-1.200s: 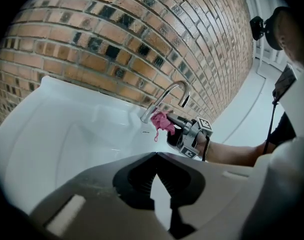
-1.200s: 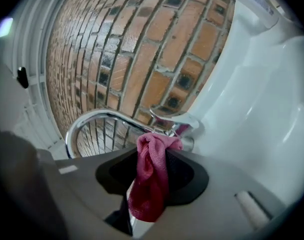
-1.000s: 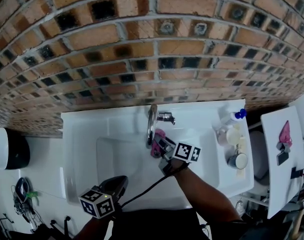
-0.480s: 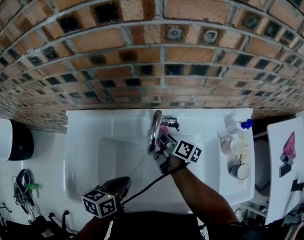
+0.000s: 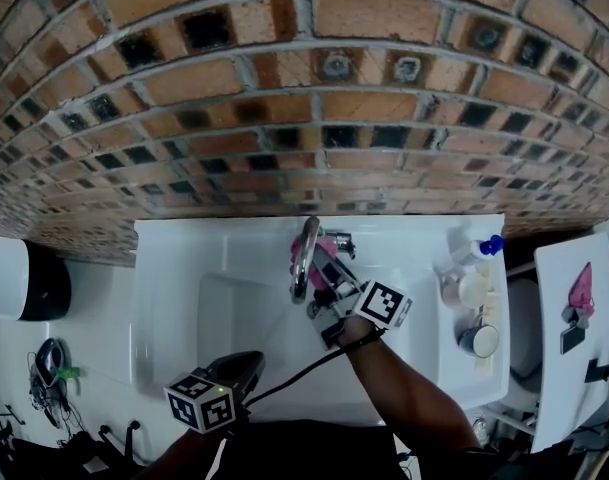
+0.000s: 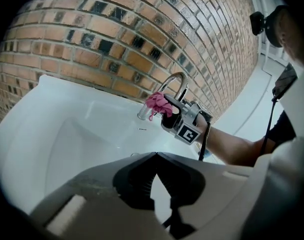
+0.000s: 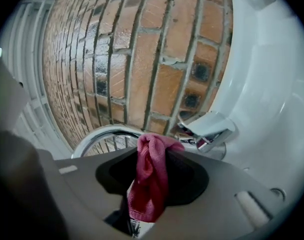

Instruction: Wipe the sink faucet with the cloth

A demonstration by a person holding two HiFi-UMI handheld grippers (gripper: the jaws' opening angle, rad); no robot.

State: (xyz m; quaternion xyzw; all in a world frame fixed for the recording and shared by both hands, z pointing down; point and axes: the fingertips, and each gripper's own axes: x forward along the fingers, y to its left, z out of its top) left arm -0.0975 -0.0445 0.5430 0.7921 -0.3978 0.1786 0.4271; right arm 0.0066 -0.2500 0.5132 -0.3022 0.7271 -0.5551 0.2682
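A curved chrome faucet [image 5: 303, 253] stands at the back of the white sink [image 5: 174, 268], under the brick wall. My right gripper [image 5: 327, 265] is shut on a pink cloth [image 5: 322, 247] and presses it against the right side of the spout, next to the lever handle [image 5: 339, 240]. In the right gripper view the cloth [image 7: 151, 179] hangs between the jaws, with the spout [image 7: 99, 136] just behind and the handle [image 7: 209, 131] to the right. The left gripper [image 5: 242, 366] hangs at the sink's front edge, shut with nothing in it. It looks across at the faucet [image 6: 174, 84] and cloth [image 6: 156, 104].
A blue-capped bottle [image 5: 476, 244] and two cups [image 5: 468, 290] stand on the sink's right ledge. A white shelf [image 5: 574, 318] with a pink item lies further right. A white and black bin [image 5: 19, 290] stands left of the sink. A black cable trails from the right gripper.
The right gripper has slid the cloth up along the spout, from near the outlet toward the faucet's base and handle. The left gripper has stayed in place.
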